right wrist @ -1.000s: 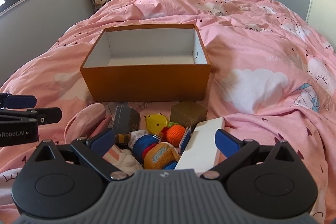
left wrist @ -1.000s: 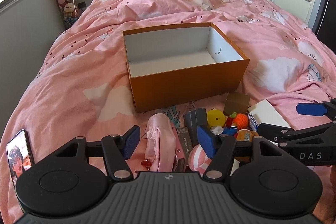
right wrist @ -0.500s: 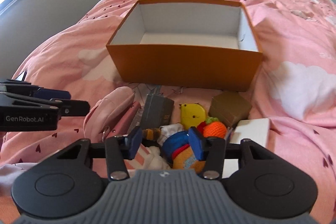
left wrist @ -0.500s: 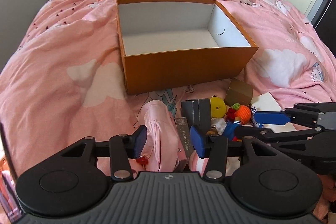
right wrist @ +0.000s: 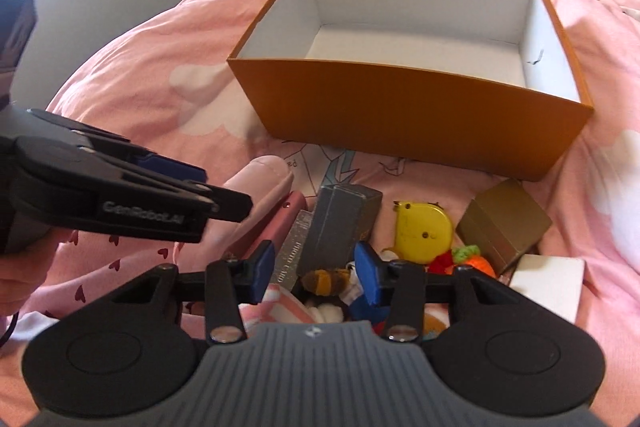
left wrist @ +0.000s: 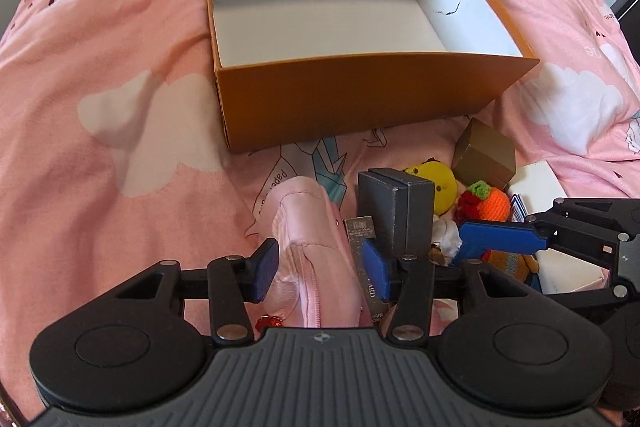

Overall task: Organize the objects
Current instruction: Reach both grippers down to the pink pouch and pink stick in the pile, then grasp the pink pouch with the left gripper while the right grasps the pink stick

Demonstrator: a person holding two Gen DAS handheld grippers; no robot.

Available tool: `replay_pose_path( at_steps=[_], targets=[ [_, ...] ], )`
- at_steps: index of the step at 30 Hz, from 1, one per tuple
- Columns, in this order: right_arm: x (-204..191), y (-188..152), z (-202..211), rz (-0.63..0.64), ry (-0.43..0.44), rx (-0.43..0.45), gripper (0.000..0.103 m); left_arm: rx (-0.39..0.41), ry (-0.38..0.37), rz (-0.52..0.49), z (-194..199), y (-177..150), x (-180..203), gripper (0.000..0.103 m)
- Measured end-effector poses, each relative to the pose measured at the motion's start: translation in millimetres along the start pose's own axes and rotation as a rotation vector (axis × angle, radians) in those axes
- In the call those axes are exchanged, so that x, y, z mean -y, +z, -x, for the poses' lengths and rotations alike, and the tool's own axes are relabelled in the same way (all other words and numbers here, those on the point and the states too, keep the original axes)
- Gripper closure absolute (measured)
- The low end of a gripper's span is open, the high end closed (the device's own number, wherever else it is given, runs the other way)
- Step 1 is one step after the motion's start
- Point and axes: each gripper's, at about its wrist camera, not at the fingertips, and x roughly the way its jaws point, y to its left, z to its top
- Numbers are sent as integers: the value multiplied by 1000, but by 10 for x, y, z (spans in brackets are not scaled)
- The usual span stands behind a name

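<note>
Left wrist view: bed (left wrist: 100, 99) carries an empty orange box (left wrist: 360, 99) mid-cover, clutter at its near side. Left gripper (left wrist: 322, 271), jaws spread, straddles the pink pouch (left wrist: 312, 247). Right gripper (right wrist: 314, 271) has just been closing, spread over toys (right wrist: 324, 279), gripping nothing.

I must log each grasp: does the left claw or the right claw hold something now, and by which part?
Nothing is held yet. The left claw straddles the pink pouch; the right claw hangs over the small toys. Both have been closing.
</note>
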Motion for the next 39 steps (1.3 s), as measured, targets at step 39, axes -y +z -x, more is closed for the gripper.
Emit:
replay_pose_path(
  at_steps=[39],
  targets=[
    [-507,343,-987,74,17,-296,68,-21,-61,140,-39,3,-532,54]
  ],
)
